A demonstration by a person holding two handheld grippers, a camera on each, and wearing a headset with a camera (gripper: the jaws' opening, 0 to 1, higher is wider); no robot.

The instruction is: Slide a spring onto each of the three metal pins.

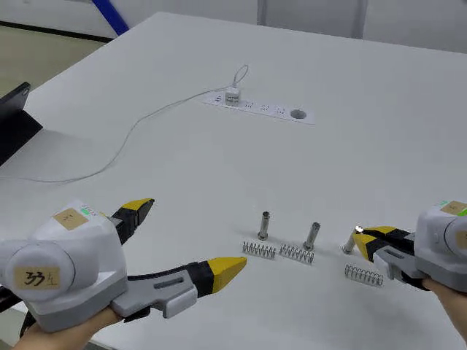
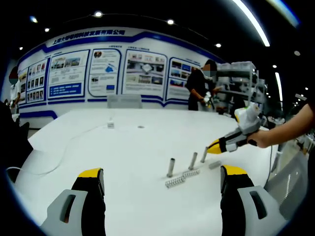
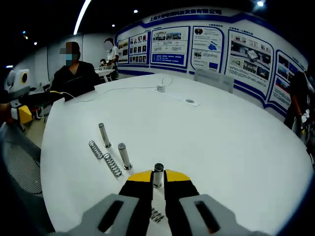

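Pinching a short, shiny, flat-headed pin (image 3: 158,170), the right gripper (image 3: 157,179) is clamping tight; the left gripper (image 2: 162,172) is gaping wide.

yellow label (image 1: 36,277) reading "33", on left tongs (image 1: 188,237)

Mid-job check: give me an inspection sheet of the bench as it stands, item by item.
Surface: white table, no spills seen.
Job's things: left pin and middle pin stand bare; third pin sits between the right gripper's fingers. Left spring, middle spring and right spring lie flat on the table, none on a pin.
Clutter: dark object at the table's left edge.
Grippers: left gripper open, apart from the parts; right gripper shut on the third pin.
Cables: power strip with a white plug; white cable trails left.
Surroundings: wall display boards; seated person behind the table.
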